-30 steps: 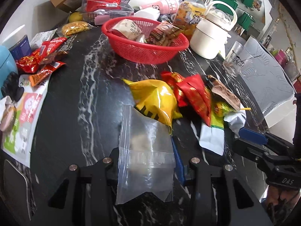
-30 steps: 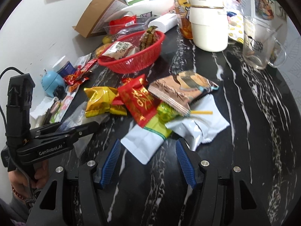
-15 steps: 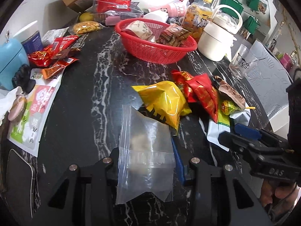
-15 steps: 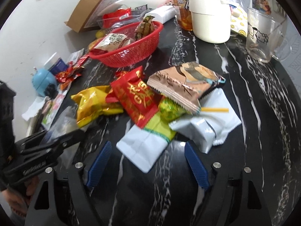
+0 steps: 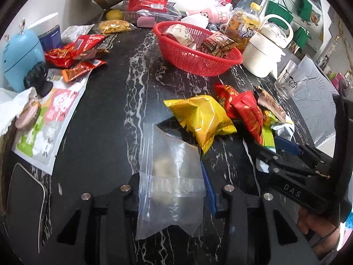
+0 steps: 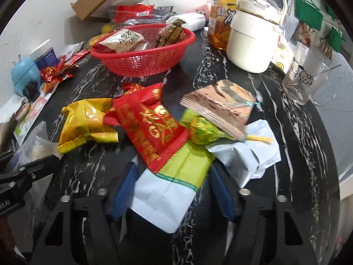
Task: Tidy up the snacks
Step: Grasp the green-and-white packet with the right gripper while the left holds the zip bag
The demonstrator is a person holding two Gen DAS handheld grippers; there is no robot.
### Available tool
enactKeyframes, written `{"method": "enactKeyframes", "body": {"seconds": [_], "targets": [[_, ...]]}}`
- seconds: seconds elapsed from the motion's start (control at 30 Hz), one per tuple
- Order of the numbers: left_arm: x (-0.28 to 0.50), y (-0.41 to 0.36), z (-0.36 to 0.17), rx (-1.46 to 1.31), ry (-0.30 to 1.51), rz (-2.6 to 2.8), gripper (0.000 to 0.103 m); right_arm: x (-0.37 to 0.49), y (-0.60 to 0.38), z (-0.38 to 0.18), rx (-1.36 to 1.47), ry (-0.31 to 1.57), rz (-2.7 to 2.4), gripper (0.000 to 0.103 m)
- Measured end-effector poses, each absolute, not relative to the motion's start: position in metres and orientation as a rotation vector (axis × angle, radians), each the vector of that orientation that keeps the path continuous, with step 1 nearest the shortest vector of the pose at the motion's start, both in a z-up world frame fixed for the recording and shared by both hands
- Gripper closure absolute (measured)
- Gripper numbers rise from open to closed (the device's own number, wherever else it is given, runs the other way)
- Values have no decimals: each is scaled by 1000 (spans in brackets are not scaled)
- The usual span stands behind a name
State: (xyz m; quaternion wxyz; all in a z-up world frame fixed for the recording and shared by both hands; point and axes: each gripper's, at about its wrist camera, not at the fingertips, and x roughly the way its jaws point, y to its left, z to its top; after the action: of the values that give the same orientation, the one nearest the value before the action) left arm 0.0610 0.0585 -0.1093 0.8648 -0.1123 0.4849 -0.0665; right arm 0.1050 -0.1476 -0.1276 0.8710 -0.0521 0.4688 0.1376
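Closer now, right gripper (image 6: 174,190) straddles half-buried white-green packet (image 6: 167,190).

Words we can read

We read "DAS" on the black gripper (image 5: 293,167) and "AVOUR THE COZYLIFE" on the green and white packet (image 6: 174,176); the other print stays unclear to us.

Both hand-held grippers are black, with silver screws and blue ribbed pads (image 6: 124,190); the right hand-held gripper (image 5: 286,152) reads, seemingly, "DAS".
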Motion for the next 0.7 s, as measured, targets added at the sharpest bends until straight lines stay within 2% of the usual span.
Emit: {"method": "enactKeyframes", "body": {"seconds": [0.1,0.17,0.7], "targets": [[55,55,-110,-239,1024,-139,62,99,-154,-126,-105,975,301,52],[51,52,-109,-243,1027,-144,62,92,-160,-125,-92,975,318,54],[17,12,-103,-213,1051,-251,62,25,-198,-120,-47,1015,416,54]]}}
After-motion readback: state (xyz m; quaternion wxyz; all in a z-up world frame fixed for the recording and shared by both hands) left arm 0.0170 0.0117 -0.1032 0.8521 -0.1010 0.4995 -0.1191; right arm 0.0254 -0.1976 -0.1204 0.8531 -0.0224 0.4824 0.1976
